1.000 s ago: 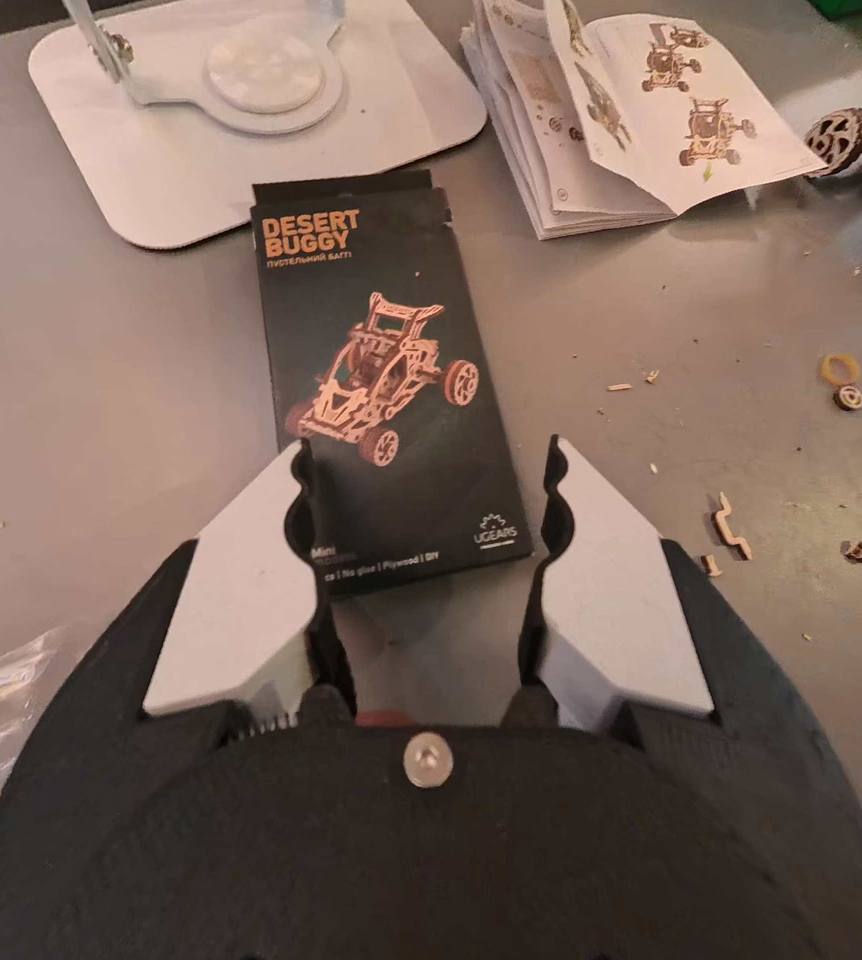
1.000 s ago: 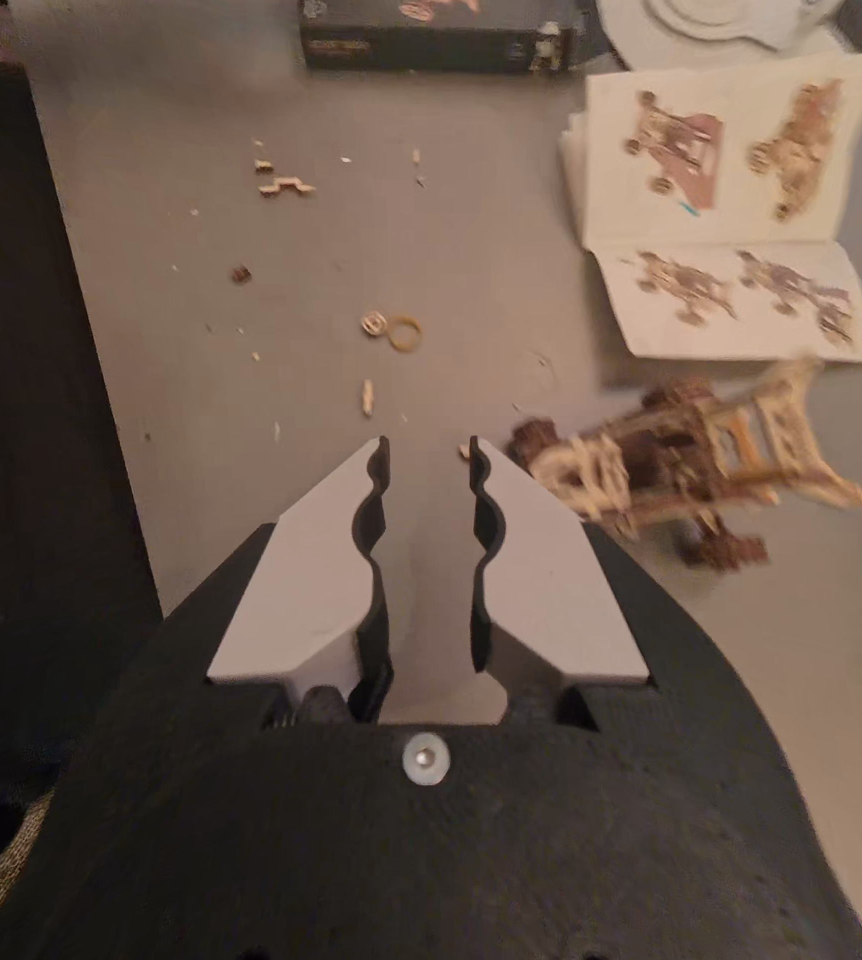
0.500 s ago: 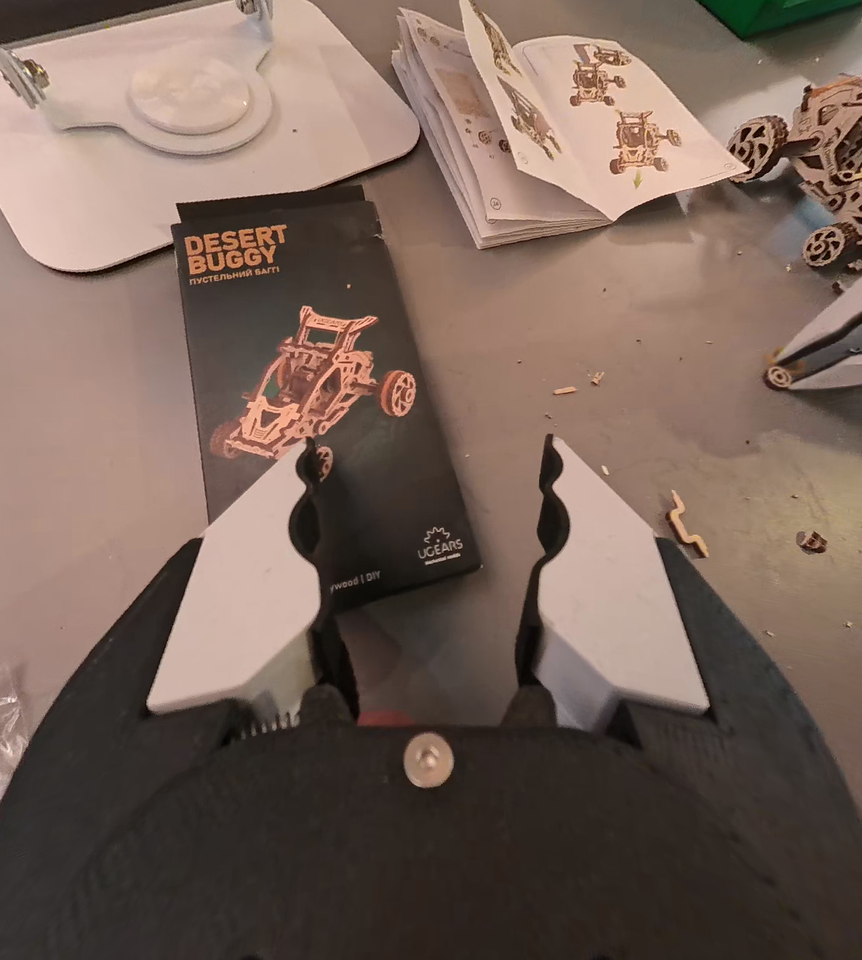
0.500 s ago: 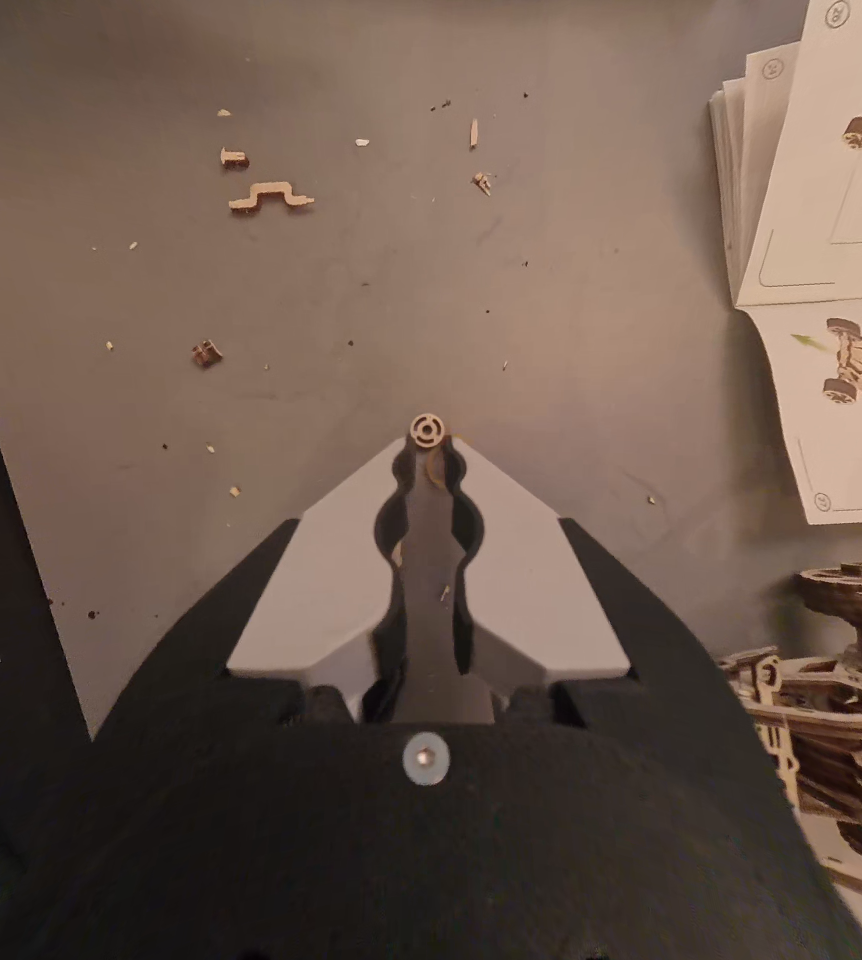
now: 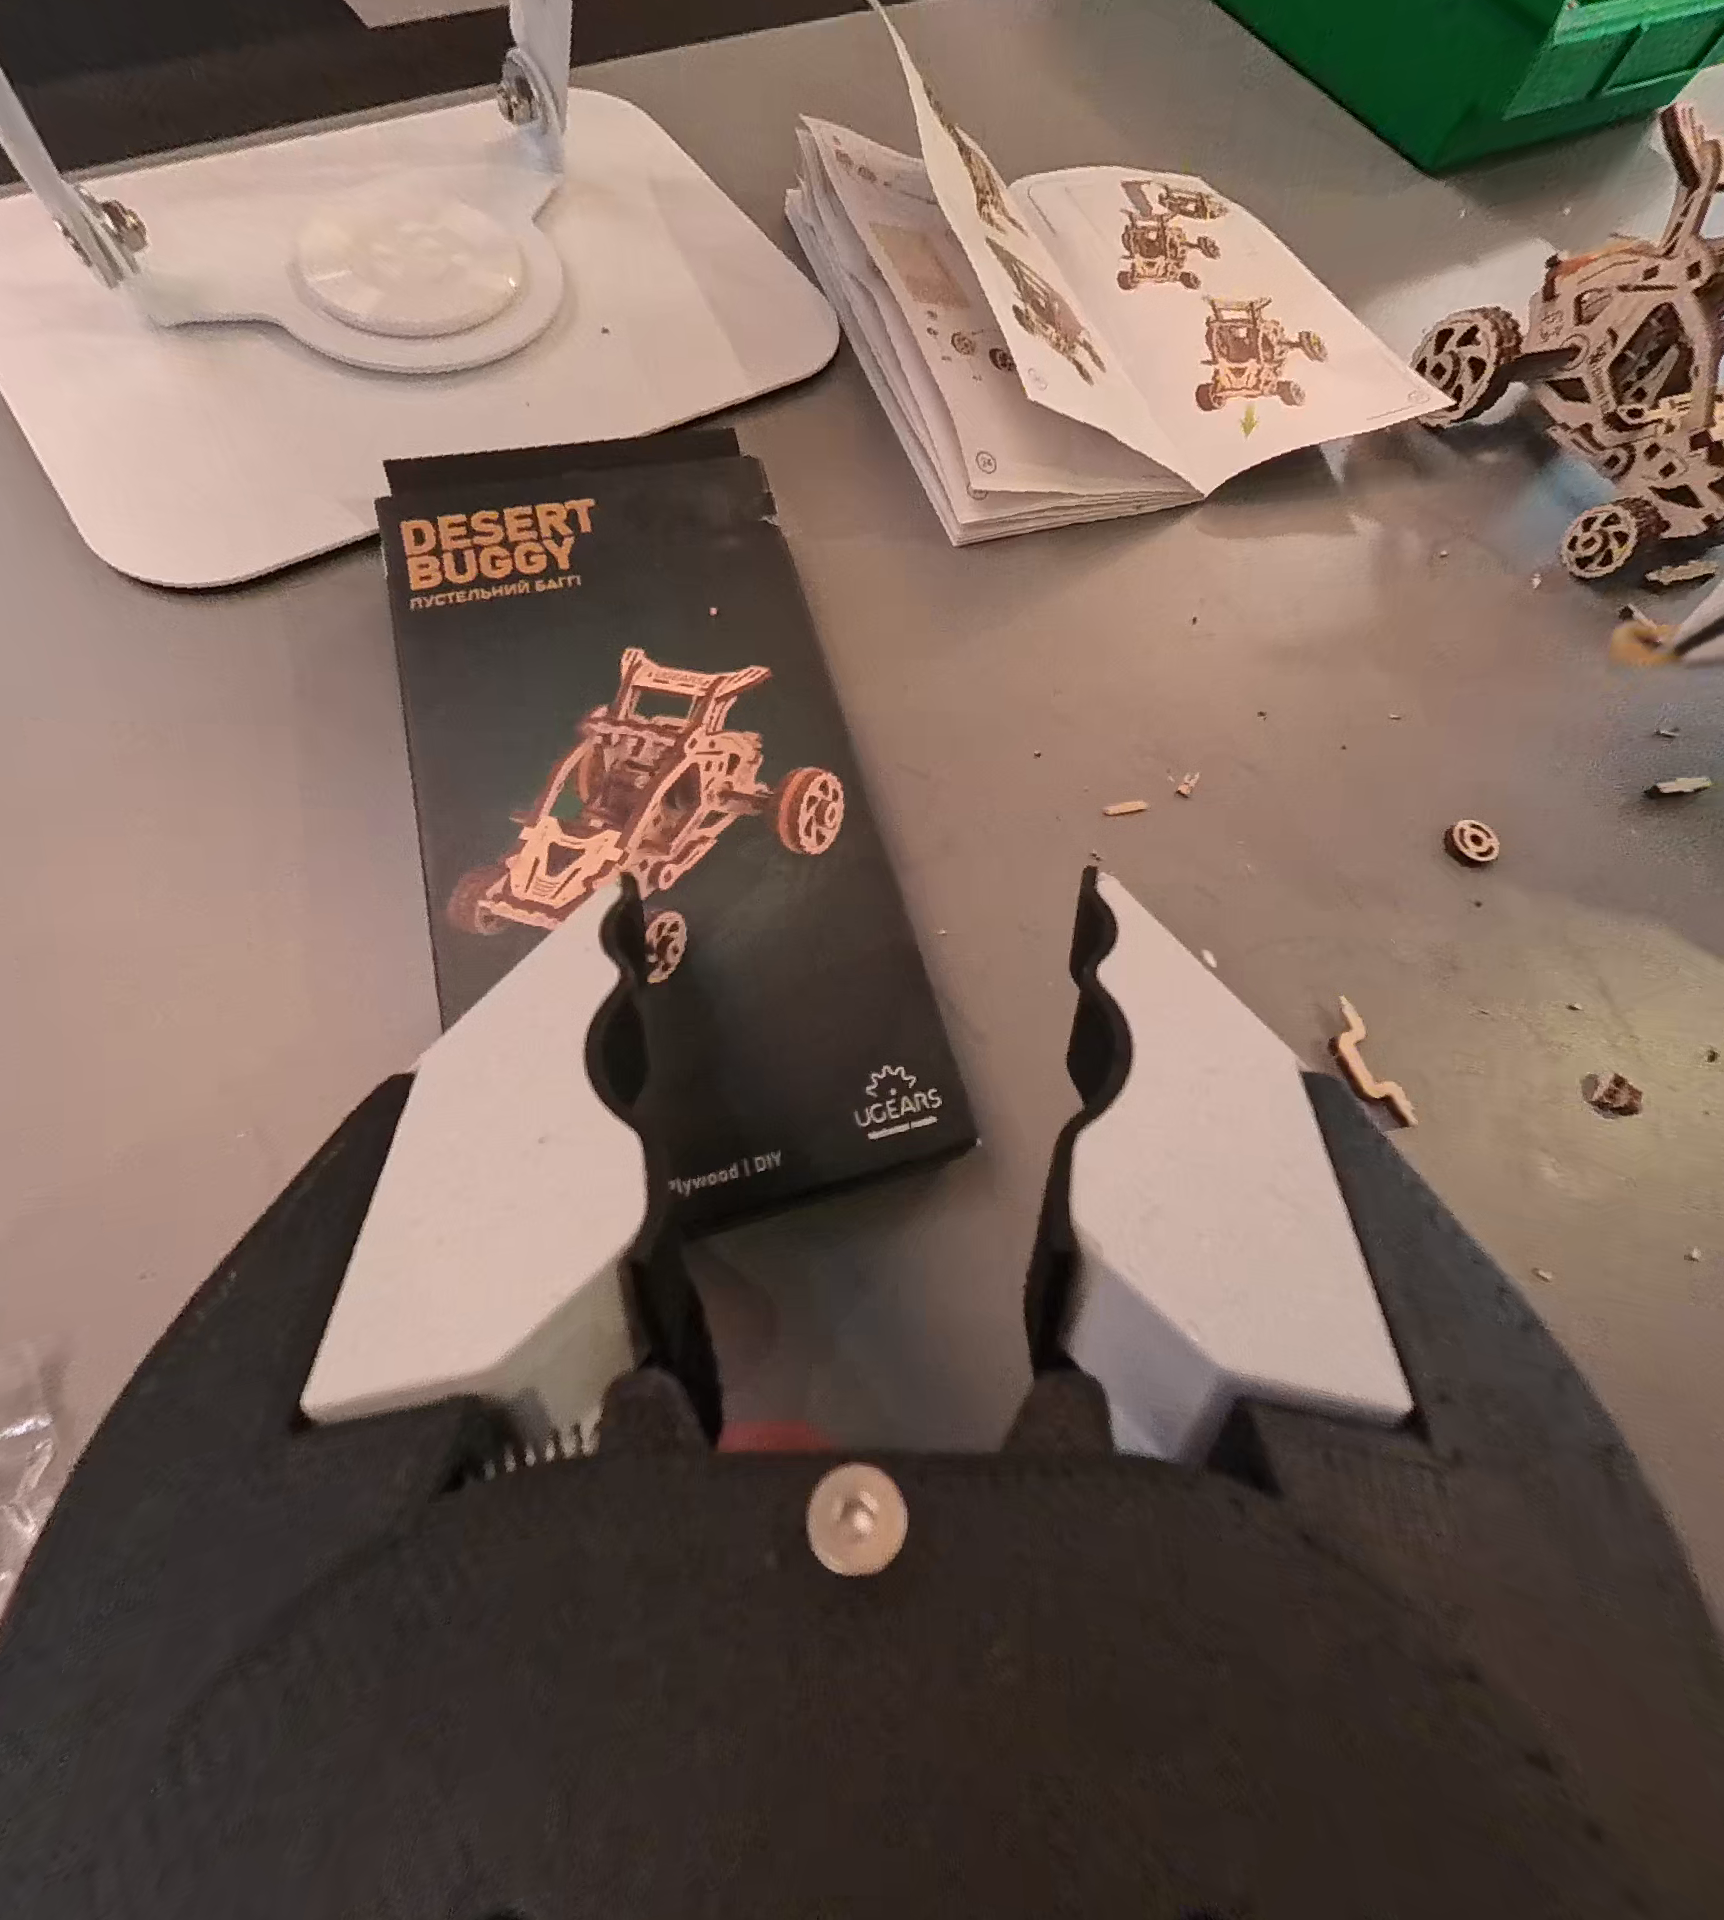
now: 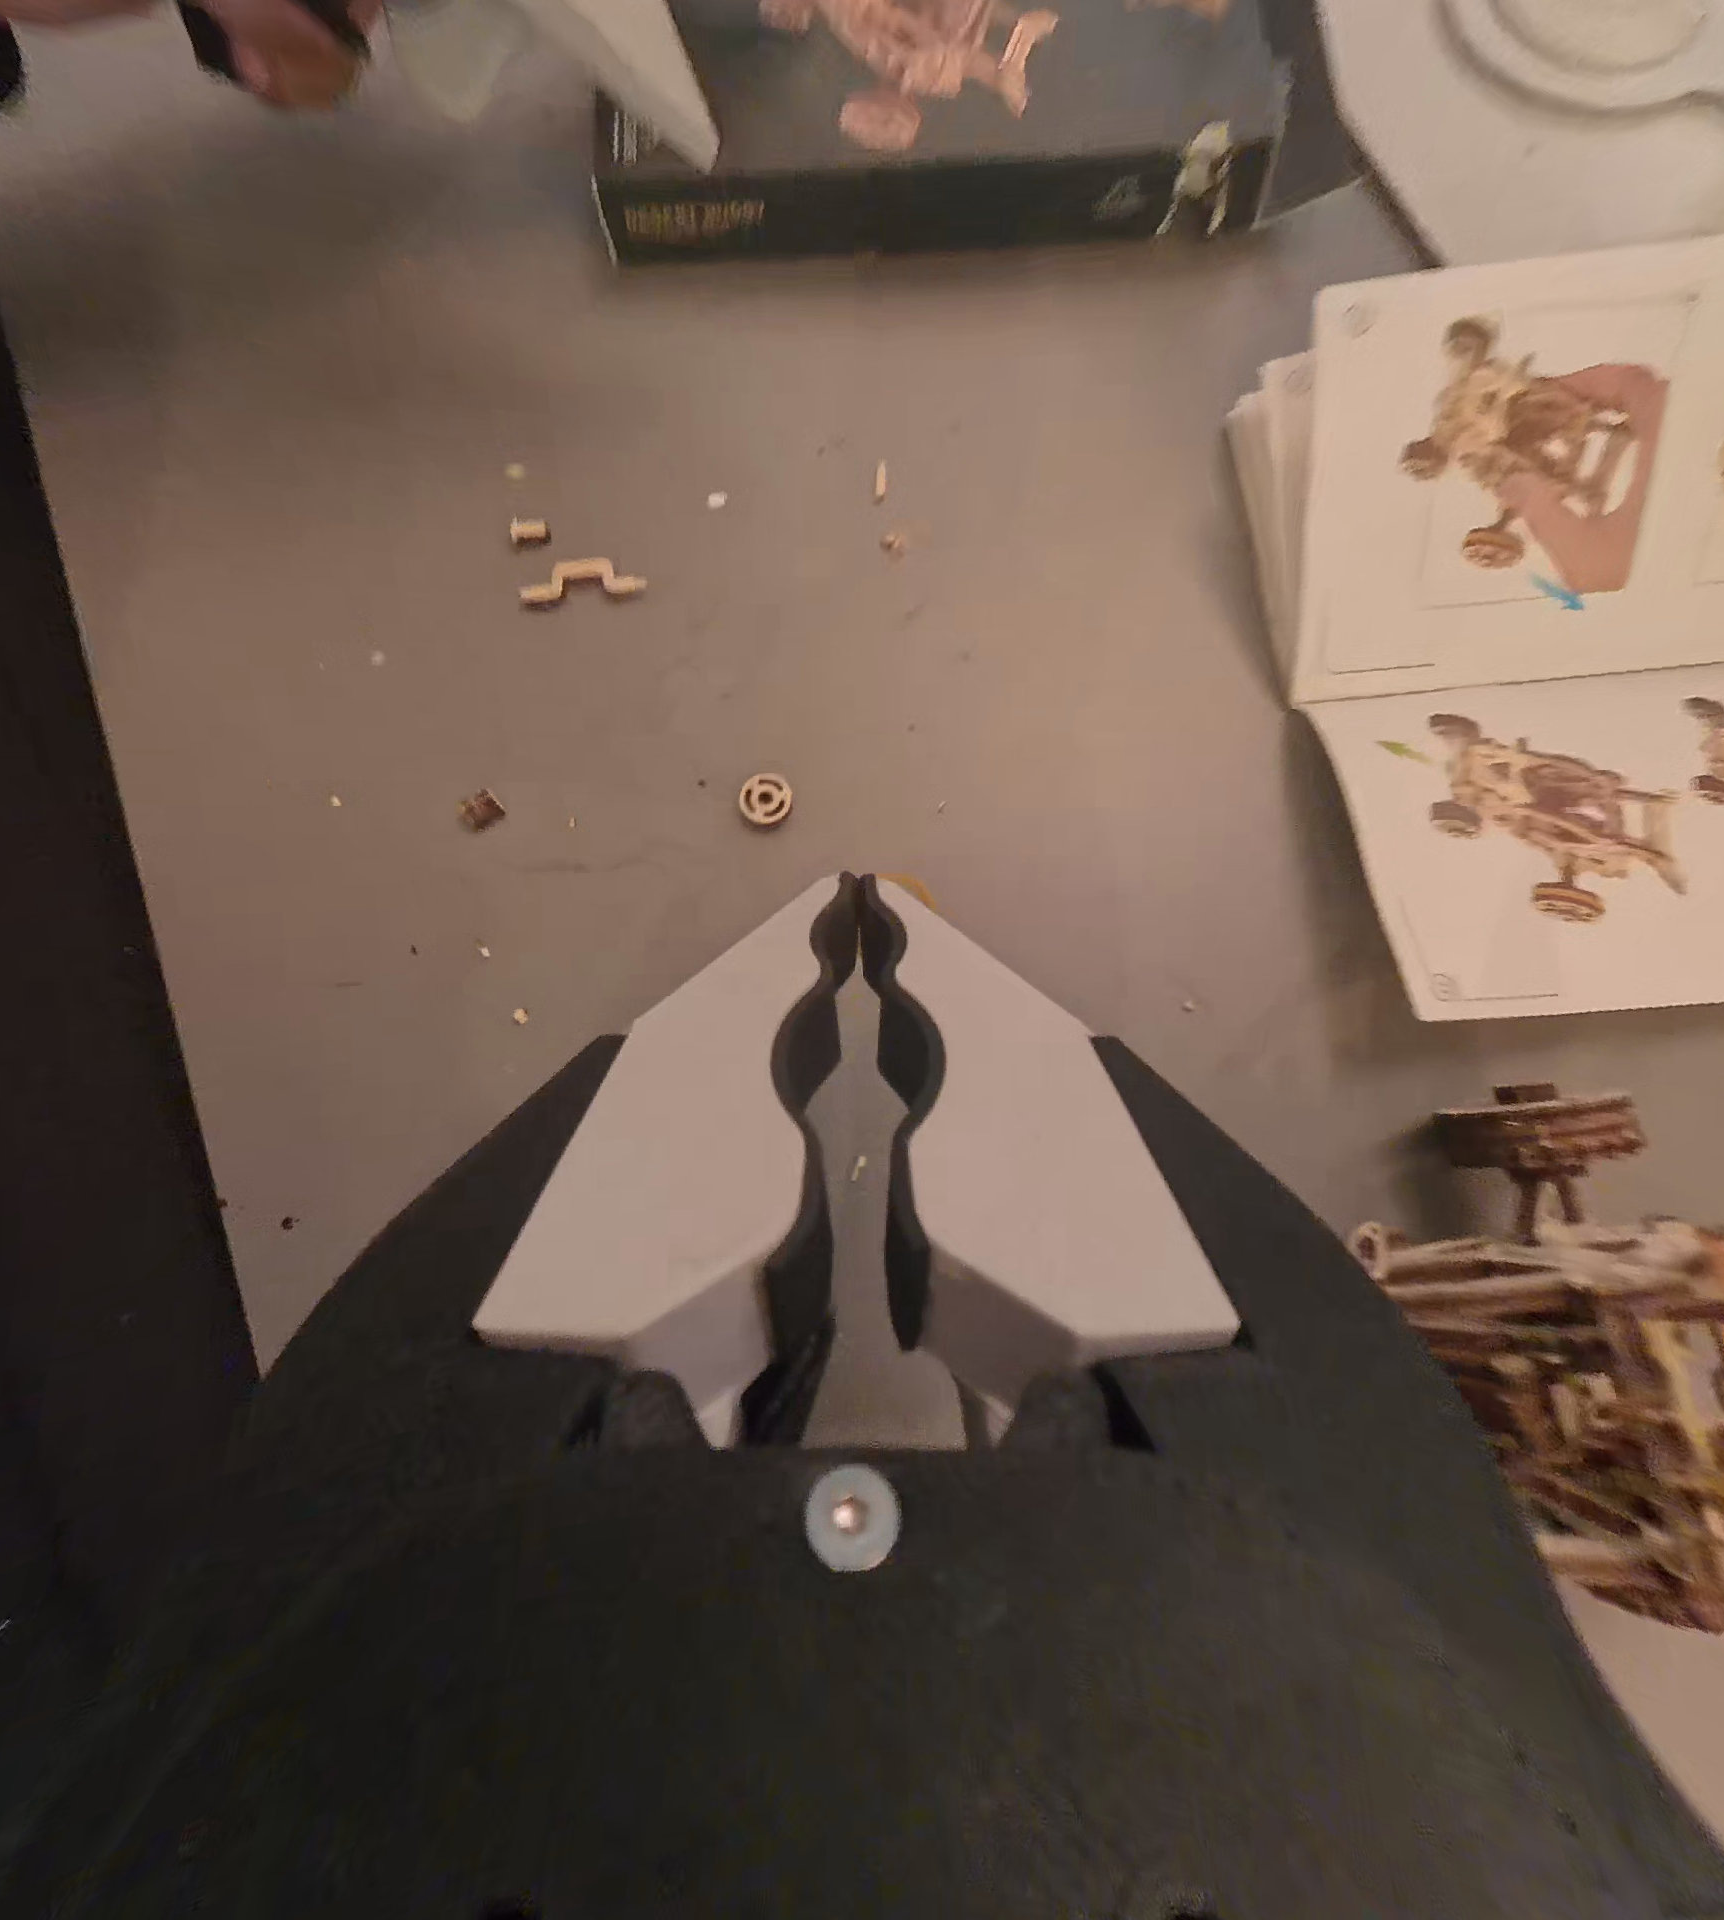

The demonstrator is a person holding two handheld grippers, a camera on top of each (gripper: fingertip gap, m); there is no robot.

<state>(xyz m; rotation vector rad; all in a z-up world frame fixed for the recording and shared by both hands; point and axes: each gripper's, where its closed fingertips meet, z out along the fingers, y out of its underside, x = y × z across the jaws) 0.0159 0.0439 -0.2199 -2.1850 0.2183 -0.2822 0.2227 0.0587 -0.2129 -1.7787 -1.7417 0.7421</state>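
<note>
My right gripper is shut on a thin yellow rubber band, which peeks out beside the right fingertip. In the left wrist view its closed tips pinch the yellowish band just above the grey table. A small wooden disc lies on the table just beyond the tips. My left gripper is open and empty. It hovers over the near end of a black flat box with a picture of a buggy on it.
An open instruction booklet and a wooden buggy model lie at the right. A white stand base sits behind the box, a green bin at the far right. A zigzag wooden piece and chips are scattered about. Between my right fingertips and the small wooden disc there is roughly 5 cm. It turns up in the left wrist view as well.
My right gripper came down beside the wooden disc, closed on the yellow band and rose with it; the disc stayed on the table. My left gripper drifted a little and stayed open.
</note>
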